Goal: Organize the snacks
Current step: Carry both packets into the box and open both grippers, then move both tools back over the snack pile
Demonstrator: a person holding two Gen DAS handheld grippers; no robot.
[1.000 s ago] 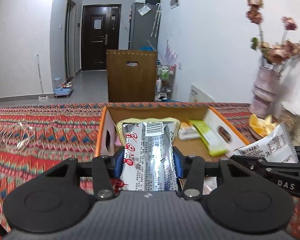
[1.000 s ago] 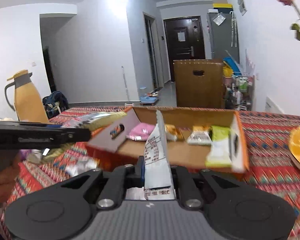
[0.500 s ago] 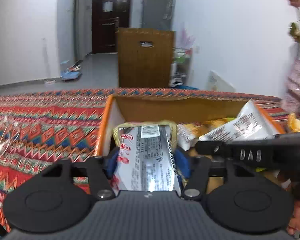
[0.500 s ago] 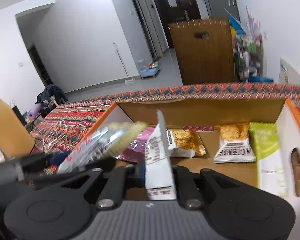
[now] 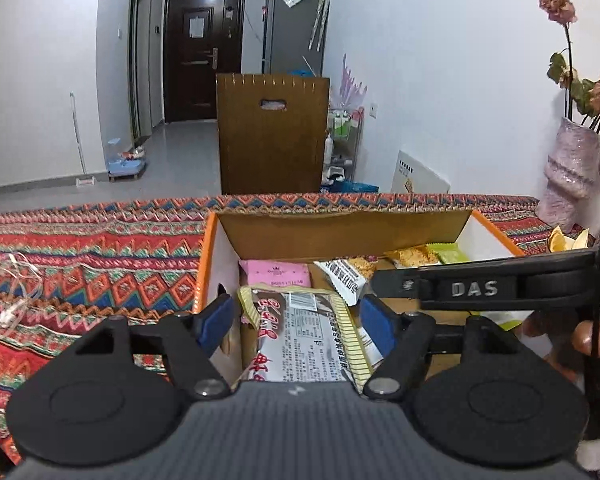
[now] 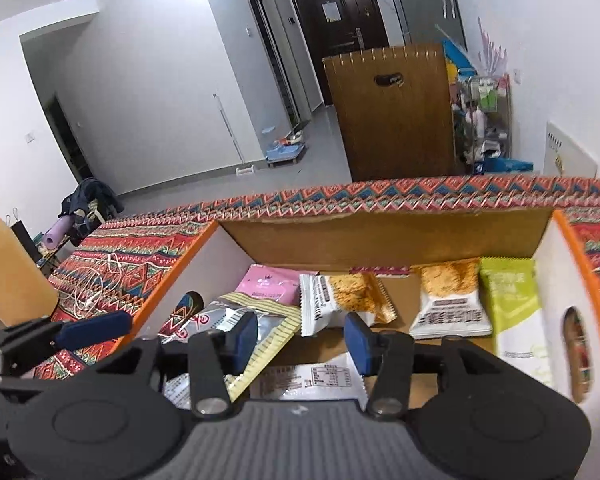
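An open cardboard box [image 5: 204,264] with orange edges sits on the patterned tablecloth. My left gripper [image 5: 298,324] hangs over its near left corner with its jaws opening. A silver snack bag [image 5: 300,344] with red characters lies loose between the blue pads, which do not touch it. My right gripper [image 6: 302,340] is over the same box [image 6: 576,256], its jaws opening too. A white packet [image 6: 312,378] lies flat on the box floor beneath its pads. The silver bag [image 6: 236,320] shows at the left there. Further in lie a pink packet [image 6: 268,284], two white-and-orange packets [image 6: 450,304] and a green one [image 6: 512,304].
A pink vase of dried flowers [image 5: 572,176] and a plate of orange slices [image 5: 568,240] stand right of the box. A white earphone cable [image 5: 8,300] lies on the cloth at the left. A yellow jug [image 6: 8,272] stands far left. A brown chair back [image 5: 272,140] rises beyond the table.
Both grippers moved in over the box and opened. The silver bag left the left pads and the white packet dropped from the right pads onto the box floor.
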